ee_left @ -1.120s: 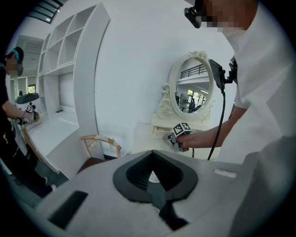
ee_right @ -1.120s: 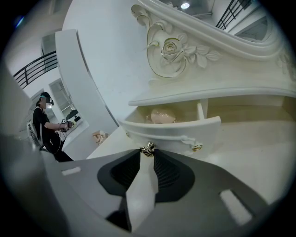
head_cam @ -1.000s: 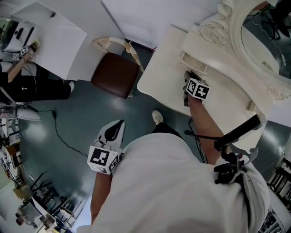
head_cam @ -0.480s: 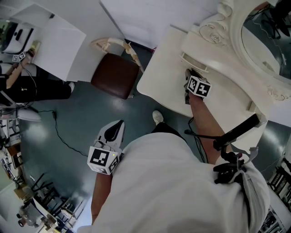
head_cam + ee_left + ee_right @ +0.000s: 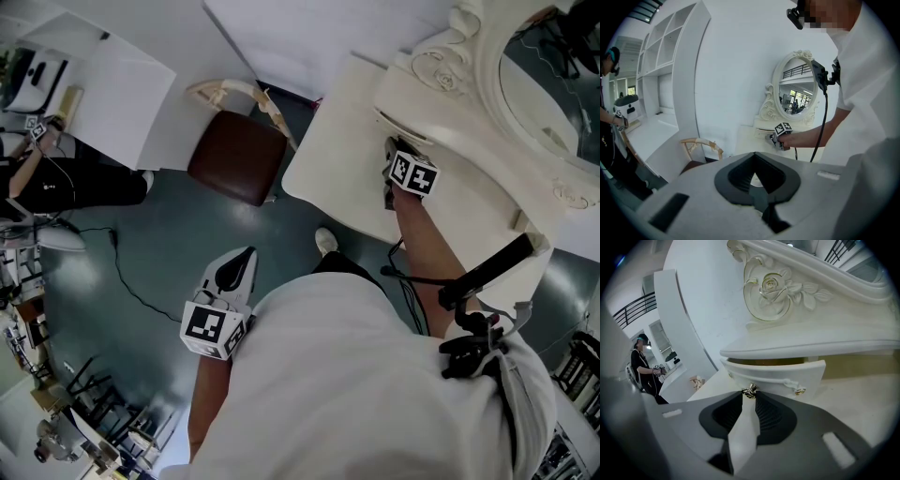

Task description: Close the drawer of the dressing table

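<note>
The cream dressing table (image 5: 328,164) carries a small curved drawer (image 5: 401,129) under its carved mirror frame. Seen from the right gripper view, the drawer (image 5: 780,375) stands slightly out from its slot, a dark gap above its front. My right gripper (image 5: 749,397) is shut on the drawer's left brass knob (image 5: 750,391); a second knob (image 5: 800,391) sits free to the right. From the head view, the right gripper (image 5: 394,155) points at the drawer, its jaws mostly hidden by the marker cube. My left gripper (image 5: 236,265) hangs over the floor, shut and holding nothing.
A brown-seated chair (image 5: 236,155) stands left of the dressing table. The oval mirror (image 5: 553,84) rises behind the drawer. White shelving (image 5: 103,84) and another person (image 5: 42,178) are at the far left. A black cable (image 5: 122,277) trails across the grey floor.
My right gripper has moved toward the mirror with the knob, and the drawer has slid further into its slot. The left gripper has stayed still.
</note>
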Demonstrator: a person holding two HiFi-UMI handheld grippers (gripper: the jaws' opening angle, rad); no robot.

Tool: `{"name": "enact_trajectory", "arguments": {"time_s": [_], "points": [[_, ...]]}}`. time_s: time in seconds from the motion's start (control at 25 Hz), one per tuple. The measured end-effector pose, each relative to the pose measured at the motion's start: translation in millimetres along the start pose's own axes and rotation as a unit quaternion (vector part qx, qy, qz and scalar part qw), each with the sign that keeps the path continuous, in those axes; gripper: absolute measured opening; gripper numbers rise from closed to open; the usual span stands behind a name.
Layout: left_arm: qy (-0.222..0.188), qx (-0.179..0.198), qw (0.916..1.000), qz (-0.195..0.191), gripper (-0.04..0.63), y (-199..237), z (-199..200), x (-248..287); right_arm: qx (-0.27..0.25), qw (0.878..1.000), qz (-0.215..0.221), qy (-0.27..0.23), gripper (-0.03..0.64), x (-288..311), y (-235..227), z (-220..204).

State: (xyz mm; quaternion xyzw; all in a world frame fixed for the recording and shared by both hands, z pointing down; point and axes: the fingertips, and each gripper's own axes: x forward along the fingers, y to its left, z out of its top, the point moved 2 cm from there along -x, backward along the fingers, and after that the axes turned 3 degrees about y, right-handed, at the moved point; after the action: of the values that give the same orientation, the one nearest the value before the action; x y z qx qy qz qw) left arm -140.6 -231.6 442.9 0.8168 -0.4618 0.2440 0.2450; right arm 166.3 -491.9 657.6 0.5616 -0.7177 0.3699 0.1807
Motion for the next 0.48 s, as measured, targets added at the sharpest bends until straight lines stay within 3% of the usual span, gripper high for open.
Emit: {"name": "enact_trajectory", "arguments": {"time_s": [0.48], "points": [[-0.001, 0.0, 1.0, -0.002, 0.003, 5, 7, 8, 0.0, 1.0, -0.004, -0.008, 0.091, 9, -7, 15]]}}
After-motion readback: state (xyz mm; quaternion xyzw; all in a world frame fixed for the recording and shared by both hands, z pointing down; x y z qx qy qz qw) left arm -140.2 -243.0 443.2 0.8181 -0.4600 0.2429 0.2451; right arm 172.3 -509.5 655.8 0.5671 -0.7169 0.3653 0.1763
